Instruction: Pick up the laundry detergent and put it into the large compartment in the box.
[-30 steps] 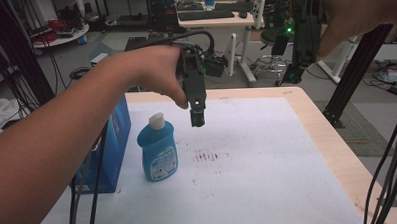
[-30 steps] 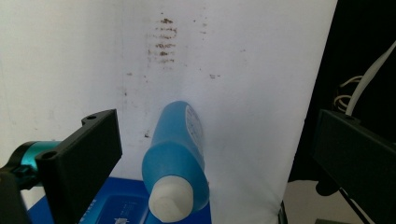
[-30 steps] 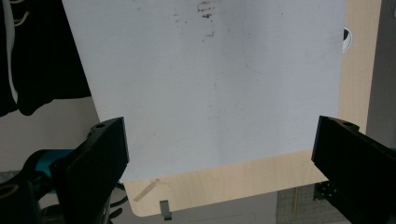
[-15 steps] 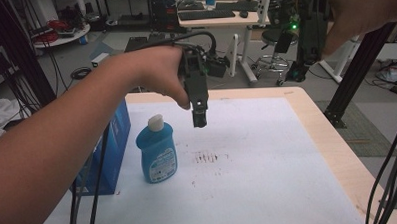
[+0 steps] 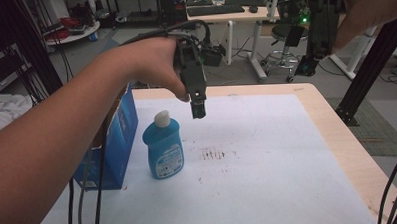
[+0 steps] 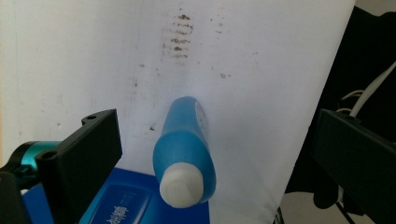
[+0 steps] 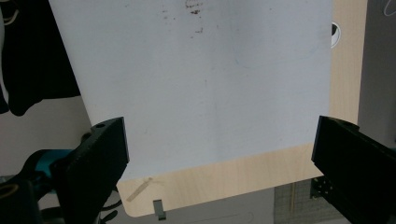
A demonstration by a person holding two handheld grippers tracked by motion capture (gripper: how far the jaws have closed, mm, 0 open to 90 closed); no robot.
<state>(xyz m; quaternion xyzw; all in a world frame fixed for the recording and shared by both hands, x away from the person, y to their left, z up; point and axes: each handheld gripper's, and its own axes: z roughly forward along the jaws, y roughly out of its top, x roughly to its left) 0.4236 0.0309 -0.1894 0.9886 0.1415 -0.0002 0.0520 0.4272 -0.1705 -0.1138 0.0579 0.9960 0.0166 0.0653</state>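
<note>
Bottle (image 5: pixel 162 146) stands on stained white table (image 5: pixel 268 164) beside blue box (image 5: pixel 118 137); both claws gape wide.

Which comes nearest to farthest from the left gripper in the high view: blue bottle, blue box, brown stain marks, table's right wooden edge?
From the left gripper:
1. Blue bottle, just below-left.
2. Brown stain marks, below, slightly right; nearly tied with the bottle.
3. Blue box, farther left.
4. Table's right wooden edge, far right.

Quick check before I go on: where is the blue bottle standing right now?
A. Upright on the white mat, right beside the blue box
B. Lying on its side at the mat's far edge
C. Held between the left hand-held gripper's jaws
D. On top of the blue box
A: the blue bottle stands upright, cap up, on the white mat beside the blue box; the left hand-held gripper is above it, open.
</note>
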